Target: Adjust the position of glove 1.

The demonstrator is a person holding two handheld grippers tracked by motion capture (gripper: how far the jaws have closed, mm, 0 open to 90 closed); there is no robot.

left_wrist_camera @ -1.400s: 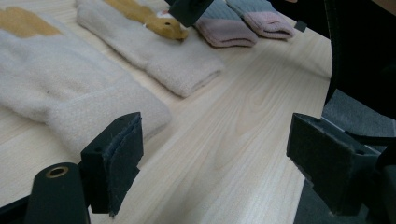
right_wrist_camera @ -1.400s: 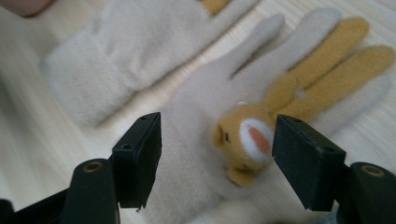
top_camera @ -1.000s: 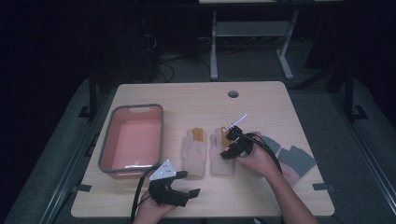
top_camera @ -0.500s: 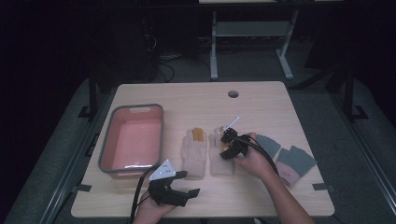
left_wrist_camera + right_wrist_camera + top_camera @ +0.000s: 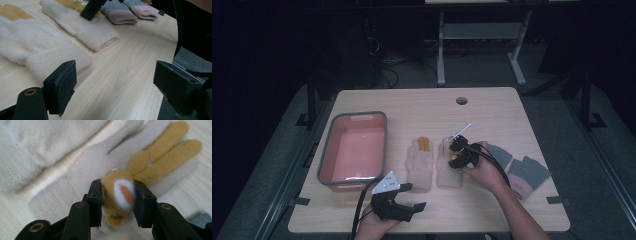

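While the right tongs (image 5: 117,202) pinch the tan plush animal head with a white-and-orange muzzle (image 5: 119,195) sewn on the back of the right-hand cream knit glove (image 5: 448,167), both black pads press on that head, one on each side. The jaws have just been closing, and the head sits squeezed between them. Judged reason: the plush lump is the one raised part of a flat glove, so it makes the easiest handle for lifting. In the right tongs' own view, centre of frame, two long tan ears (image 5: 165,152) run to the upper right over the pale glove fingers. Glove lies flat on the light wood tabletop (image 5: 492,115), centre of the high view, cuff toward the person.

Left tongs (image 5: 115,85) are spread wide with nothing between them, low over bare wood at the bottom of the high view, apparently parked in wait. Just left of the gripped glove lies its twin, a second cream knit glove with a tan patch (image 5: 421,162), close beside it. At right of the high view sit two grey fingerless knit mitts with pink cuffs (image 5: 527,175), partly behind the right hand (image 5: 484,170). A pink rectangular plastic bin with a grey rim (image 5: 332,150) stands at left, nothing visible inside, likely the drop spot.
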